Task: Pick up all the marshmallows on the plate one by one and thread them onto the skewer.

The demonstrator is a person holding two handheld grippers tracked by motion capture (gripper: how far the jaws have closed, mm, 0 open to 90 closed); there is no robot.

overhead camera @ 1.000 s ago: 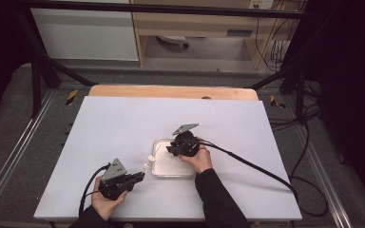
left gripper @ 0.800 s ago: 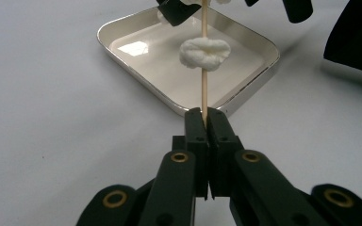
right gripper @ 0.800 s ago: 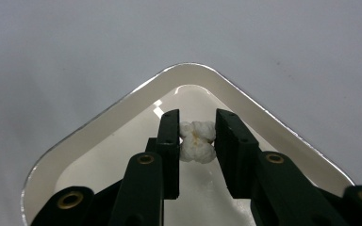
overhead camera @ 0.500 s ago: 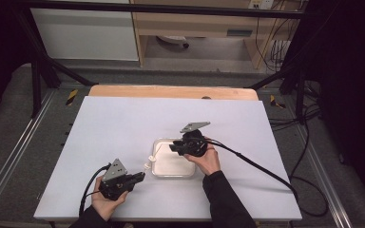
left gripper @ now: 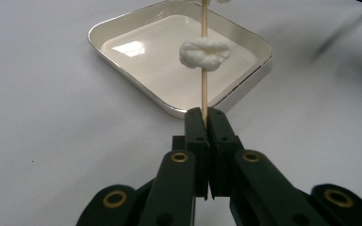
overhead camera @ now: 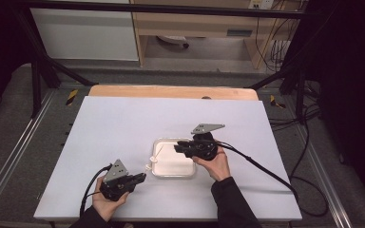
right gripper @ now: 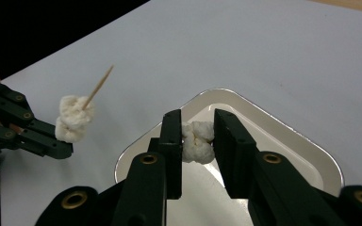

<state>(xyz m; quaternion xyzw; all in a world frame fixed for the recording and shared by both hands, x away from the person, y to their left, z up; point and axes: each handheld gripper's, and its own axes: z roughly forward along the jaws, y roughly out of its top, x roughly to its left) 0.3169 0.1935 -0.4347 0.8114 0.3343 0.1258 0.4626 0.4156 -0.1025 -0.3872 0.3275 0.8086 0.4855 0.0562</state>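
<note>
the left gripper [left gripper: 205,117] has its jaws pinched tight on the base of a thin wooden skewer [left gripper: 204,61], which stands up from the pads and leans out over the near edge of the white tray [left gripper: 122,77]. one marshmallow-like white lump [left gripper: 205,53] is already threaded partway up the skewer; it looks soft and crumpled, though i can't say for sure what it is made of. in the high view that gripper sits at about 7 o'clock from the tray, with the skewer's point reaching toward the tray's 9 o'clock side.

the right gripper [right gripper: 197,136] is clamped on a second white piece [right gripper: 198,141], squeezed between its two pads just above the tray's hollow. in its own view the skewer tip [right gripper: 107,71] lies off at roughly 10 o'clock, well apart from the held piece.

here is what worries me. the tip is sharp and fine, and the held piece is small, so a slightly off approach would slide the point past it or onto a pad rather than through the middle. the grip already dents the piece; more squeeze could tear it, and less could let it drop into the tray. pushing it on hard would bend the skewer, which is held only at its very end and could swivel or snap. the threaded lump may also slide down toward the left jaws if shoved from above.
</note>
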